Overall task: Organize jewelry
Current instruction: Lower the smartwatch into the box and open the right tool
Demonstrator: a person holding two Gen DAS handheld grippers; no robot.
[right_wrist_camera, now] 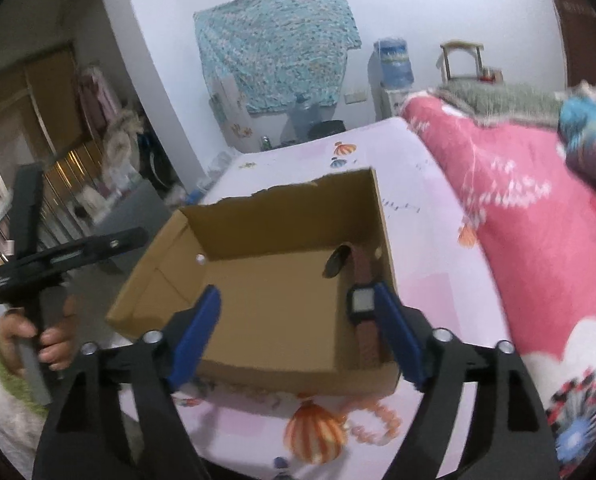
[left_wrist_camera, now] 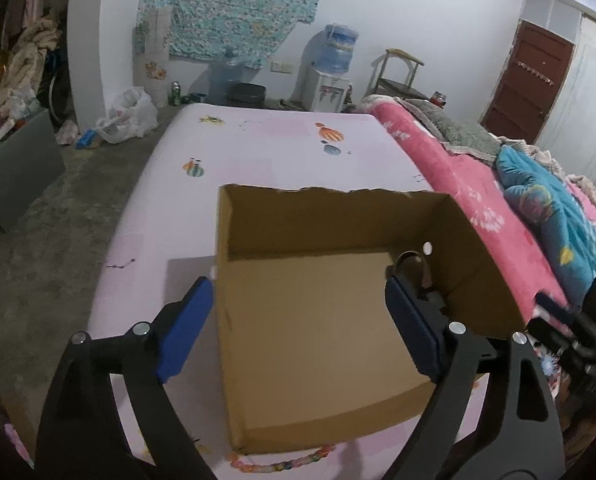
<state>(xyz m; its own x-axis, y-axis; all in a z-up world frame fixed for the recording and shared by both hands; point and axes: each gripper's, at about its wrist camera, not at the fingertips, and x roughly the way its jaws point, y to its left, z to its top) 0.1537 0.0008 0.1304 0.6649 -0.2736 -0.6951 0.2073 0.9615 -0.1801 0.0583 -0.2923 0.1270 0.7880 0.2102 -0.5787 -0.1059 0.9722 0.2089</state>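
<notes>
An open cardboard box (left_wrist_camera: pixel 318 344) (right_wrist_camera: pixel 258 300) sits on the pink sheet. My left gripper (left_wrist_camera: pixel 298 282) is open and straddles the box's left wall, with nothing between its blue pads. My right gripper (right_wrist_camera: pixel 298 290) is open above the box's near edge. A wristwatch (right_wrist_camera: pixel 362 304) with a black square face and brown strap lies in the box against its right wall, close beside the right finger (right_wrist_camera: pixel 398 328). In the left wrist view the watch (left_wrist_camera: pixel 412 264) shows in the box's right corner. Bead strings lie in front of the box: a multicoloured bead string (left_wrist_camera: pixel 282 465) and an orange bead string (right_wrist_camera: pixel 378 420).
The pink sheet (left_wrist_camera: pixel 258 152) covers a bed. Rolled pink and blue blankets (left_wrist_camera: pixel 498 208) (right_wrist_camera: pixel 538 220) run along its right side. A hand (right_wrist_camera: pixel 38 340) holds the left gripper's handle at the box's left. Concrete floor with bags and a grey cabinet (left_wrist_camera: pixel 14 168) lies left of the bed.
</notes>
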